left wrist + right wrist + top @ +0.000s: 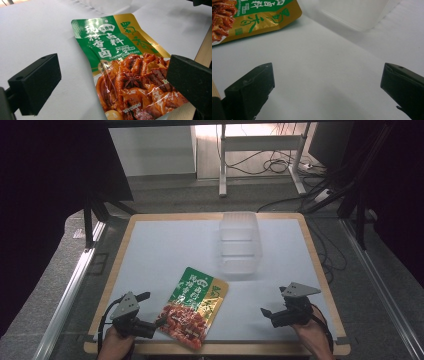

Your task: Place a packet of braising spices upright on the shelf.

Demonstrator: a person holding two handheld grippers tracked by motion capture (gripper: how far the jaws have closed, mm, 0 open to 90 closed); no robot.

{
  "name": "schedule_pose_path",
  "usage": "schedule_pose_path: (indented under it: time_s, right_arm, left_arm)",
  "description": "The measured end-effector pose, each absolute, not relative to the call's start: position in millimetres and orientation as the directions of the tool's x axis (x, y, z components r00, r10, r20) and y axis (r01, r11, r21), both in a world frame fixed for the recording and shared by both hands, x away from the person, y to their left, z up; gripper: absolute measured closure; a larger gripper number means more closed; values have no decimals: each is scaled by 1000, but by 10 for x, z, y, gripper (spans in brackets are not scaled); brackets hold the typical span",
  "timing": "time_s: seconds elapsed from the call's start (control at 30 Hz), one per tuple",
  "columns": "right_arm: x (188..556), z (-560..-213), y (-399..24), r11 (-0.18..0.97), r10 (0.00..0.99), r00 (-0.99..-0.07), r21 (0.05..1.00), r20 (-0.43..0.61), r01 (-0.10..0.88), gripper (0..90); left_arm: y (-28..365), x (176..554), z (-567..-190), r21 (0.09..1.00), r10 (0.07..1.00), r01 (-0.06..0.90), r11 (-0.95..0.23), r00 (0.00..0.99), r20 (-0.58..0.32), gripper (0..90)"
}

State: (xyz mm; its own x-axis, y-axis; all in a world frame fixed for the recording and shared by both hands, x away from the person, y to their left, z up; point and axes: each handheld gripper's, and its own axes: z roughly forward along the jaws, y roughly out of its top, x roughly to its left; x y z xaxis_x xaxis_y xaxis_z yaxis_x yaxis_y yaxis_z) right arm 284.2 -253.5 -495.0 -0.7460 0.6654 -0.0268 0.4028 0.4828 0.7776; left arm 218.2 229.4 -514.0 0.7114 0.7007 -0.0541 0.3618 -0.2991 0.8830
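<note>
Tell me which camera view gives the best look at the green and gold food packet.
The left gripper view: the food packet lies close up between the open jaws, its print and pictured food sharp. The high view shows the whole packet flat on the table, but small. The right gripper view catches just one gold and green corner.

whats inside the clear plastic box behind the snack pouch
The clear plastic box looks empty; only the white table cover shows through it. Its frosted walls blur anything small.

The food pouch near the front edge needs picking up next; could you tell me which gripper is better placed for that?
Left. The left gripper is open beside the food pouch, its jaws already flanking it. The right gripper is open over bare table.
</note>
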Motion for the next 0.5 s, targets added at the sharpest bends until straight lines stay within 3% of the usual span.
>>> schedule_pose_path:
  time_s: [0.5]
  right_arm:
    - [2898, -4922, -2441, 469, 635, -772, 793, 3, 389, 0]
  left_arm:
    - [2285, 2180, -5140, 881, 698, 359, -308, 714, -47, 2]
